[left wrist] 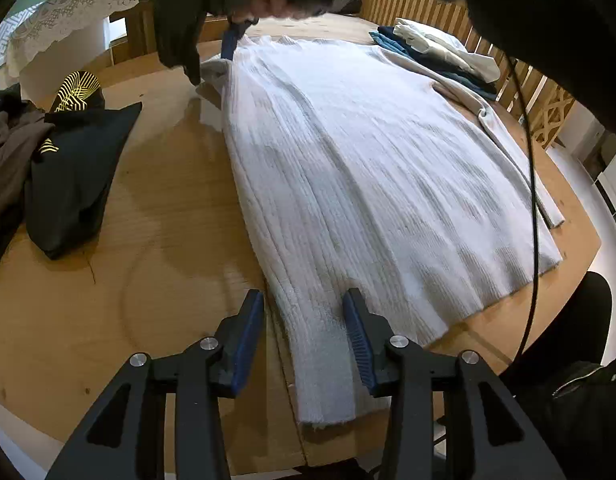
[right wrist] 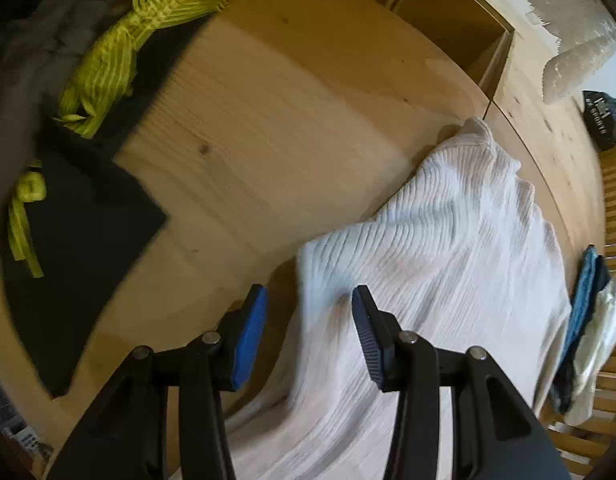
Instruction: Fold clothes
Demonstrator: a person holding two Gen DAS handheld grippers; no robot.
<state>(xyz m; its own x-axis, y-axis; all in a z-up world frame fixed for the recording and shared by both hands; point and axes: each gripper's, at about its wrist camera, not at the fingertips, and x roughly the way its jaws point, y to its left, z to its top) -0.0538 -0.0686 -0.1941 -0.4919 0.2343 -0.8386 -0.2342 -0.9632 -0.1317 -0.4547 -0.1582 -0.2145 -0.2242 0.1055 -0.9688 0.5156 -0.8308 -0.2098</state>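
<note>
A white ribbed sweater (left wrist: 348,168) lies spread flat on the round wooden table (left wrist: 155,240). My left gripper (left wrist: 303,336) is open, its blue pads on either side of the sweater's near sleeve end, just above it. My right gripper (right wrist: 310,332) is open over the sweater's (right wrist: 448,256) far left edge, near the collar. It also shows in the left wrist view (left wrist: 229,46) at the far end of the sweater, held by a hand.
A black garment with a yellow print (left wrist: 71,168) lies heaped at the table's left; it shows in the right wrist view (right wrist: 79,184) too. A stack of folded clothes (left wrist: 440,54) sits at the far right, by a wooden slatted rail (left wrist: 420,10). A black cable (left wrist: 530,184) hangs across the right side.
</note>
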